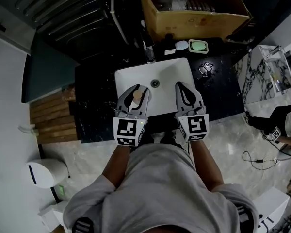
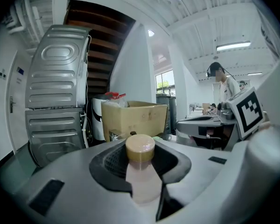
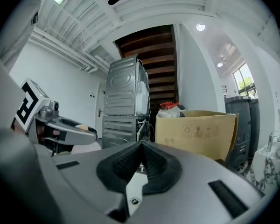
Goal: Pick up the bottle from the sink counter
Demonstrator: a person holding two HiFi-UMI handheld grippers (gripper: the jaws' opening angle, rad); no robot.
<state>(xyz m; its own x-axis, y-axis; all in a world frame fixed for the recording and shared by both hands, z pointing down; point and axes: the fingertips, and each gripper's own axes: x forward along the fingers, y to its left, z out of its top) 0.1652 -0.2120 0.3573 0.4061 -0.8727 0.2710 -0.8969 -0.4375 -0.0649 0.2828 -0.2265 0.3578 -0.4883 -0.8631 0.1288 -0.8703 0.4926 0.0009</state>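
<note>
No readable words — only packing symbols on the cardboard box [image 3: 196, 136], its small print blurred

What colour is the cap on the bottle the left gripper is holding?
Tan cap on a pale bottle; clearest in the left gripper view.

A dark marbled counter [image 1: 94, 106] has a white sink [image 1: 169, 74] set into its middle. Behind the sink stand a tap [image 1: 149, 52], a small white dish [image 1: 182, 45] and a green soap dish [image 1: 198, 46]. A small shiny object [image 1: 206, 68] lies to the right of the sink.
</note>
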